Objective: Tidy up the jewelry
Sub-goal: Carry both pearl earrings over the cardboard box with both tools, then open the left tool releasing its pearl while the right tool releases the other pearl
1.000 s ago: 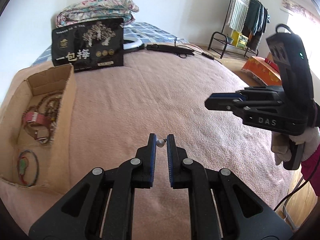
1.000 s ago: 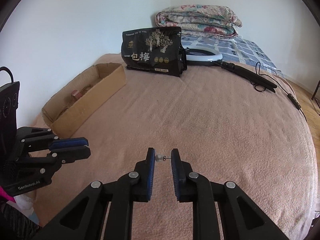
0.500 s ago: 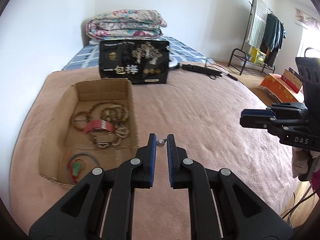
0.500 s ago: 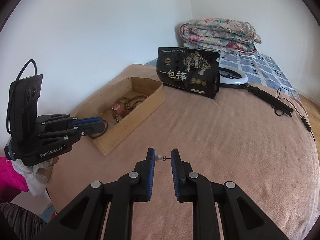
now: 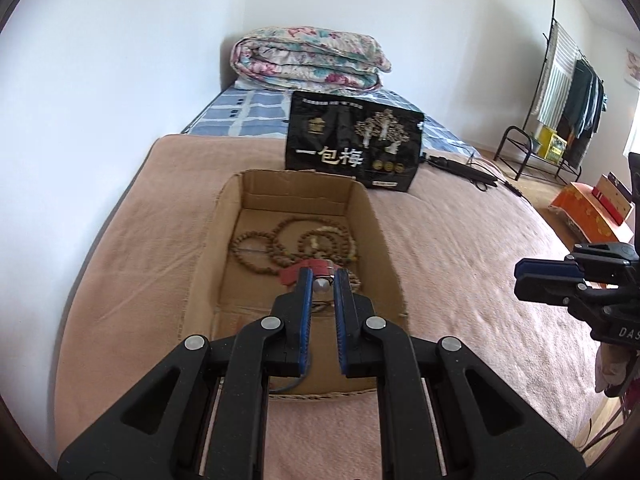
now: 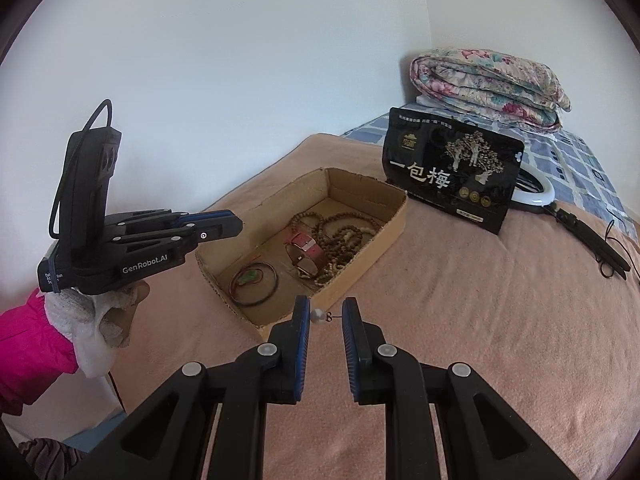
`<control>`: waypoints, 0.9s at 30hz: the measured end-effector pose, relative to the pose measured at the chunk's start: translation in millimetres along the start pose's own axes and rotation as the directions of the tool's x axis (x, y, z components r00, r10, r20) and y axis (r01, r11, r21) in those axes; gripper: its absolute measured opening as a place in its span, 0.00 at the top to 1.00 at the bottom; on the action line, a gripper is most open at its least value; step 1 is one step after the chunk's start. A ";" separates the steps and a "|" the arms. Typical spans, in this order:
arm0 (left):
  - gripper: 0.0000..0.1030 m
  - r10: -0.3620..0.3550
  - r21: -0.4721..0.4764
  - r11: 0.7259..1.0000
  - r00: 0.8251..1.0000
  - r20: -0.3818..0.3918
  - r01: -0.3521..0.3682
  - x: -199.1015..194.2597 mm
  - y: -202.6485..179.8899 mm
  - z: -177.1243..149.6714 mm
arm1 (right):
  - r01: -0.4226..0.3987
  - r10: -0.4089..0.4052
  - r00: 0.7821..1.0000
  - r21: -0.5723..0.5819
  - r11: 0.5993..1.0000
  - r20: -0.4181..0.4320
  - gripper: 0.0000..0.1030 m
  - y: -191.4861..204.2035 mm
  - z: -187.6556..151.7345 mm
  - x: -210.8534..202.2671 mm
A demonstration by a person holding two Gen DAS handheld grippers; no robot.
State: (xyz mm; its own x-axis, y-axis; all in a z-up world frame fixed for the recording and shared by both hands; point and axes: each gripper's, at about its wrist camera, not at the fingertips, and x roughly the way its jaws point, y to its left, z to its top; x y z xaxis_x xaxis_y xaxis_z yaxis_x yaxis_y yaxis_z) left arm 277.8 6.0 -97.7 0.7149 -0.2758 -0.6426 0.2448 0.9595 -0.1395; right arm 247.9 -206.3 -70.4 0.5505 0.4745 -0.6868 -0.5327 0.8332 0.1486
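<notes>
My left gripper point(image 5: 321, 282) is shut on a small pearl earring point(image 5: 320, 285) and holds it over the near half of the open cardboard box point(image 5: 224, 240). The box holds brown bead strings point(image 5: 280, 240), a red watch point(image 6: 308, 250) and a dark bangle with a green charm point(image 6: 253, 278). My right gripper point(image 6: 326, 316) is shut on a second pearl earring point(image 6: 319, 315), above the pink blanket just outside the box's near corner point(image 6: 260, 326). The left gripper also shows in the right wrist view point(image 6: 216, 226), at the box's left end.
A black pouch with white characters point(image 5: 354, 146) stands behind the box. A folded floral quilt point(image 5: 308, 60) lies at the wall. A ring light point(image 6: 534, 194) and black cables point(image 6: 600, 244) lie at the right. A clothes rack point(image 5: 560, 92) stands beyond the bed.
Both grippers have moved toward the box with their earrings held. The left one has come over the box's inside; the right one has reached its near corner.
</notes>
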 end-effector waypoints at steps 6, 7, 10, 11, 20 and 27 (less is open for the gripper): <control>0.91 0.021 -0.019 1.000 1.000 -0.015 -0.021 9.9 21.1 3.2 | -0.011 0.011 1.000 0.014 1.000 -0.015 0.86 12.8 11.3 25.2; 0.91 0.022 -0.023 0.999 1.000 -0.017 -0.022 11.2 23.6 3.9 | -0.014 0.014 1.000 0.018 1.000 -0.018 0.85 14.5 12.9 29.6; 0.91 0.025 -0.034 0.999 1.000 -0.019 -0.026 16.0 31.0 6.5 | -0.016 0.017 0.999 0.032 0.999 -0.032 0.85 19.6 16.2 43.3; 0.91 0.023 -0.036 0.999 1.000 -0.020 -0.024 17.4 32.6 7.2 | -0.017 0.018 0.999 0.035 0.999 -0.037 0.85 20.7 16.5 47.5; 0.91 0.022 -0.039 0.999 1.000 -0.019 -0.023 19.8 35.4 9.3 | -0.024 0.026 0.998 0.043 0.999 -0.059 0.85 33.0 21.7 72.8; 0.91 0.018 -0.036 0.999 1.000 -0.020 -0.019 26.6 34.7 13.6 | -0.021 0.024 0.997 0.039 0.999 -0.072 0.84 37.3 24.5 83.6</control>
State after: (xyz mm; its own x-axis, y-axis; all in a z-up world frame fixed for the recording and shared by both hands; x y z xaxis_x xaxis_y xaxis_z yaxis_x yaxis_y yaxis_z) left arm 314.3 31.2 -109.4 0.7057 -0.2571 -0.6602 0.2075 0.9660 -0.1544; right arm 289.8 -128.6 -104.9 0.4900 0.4726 -0.7325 -0.5189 0.8333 0.1905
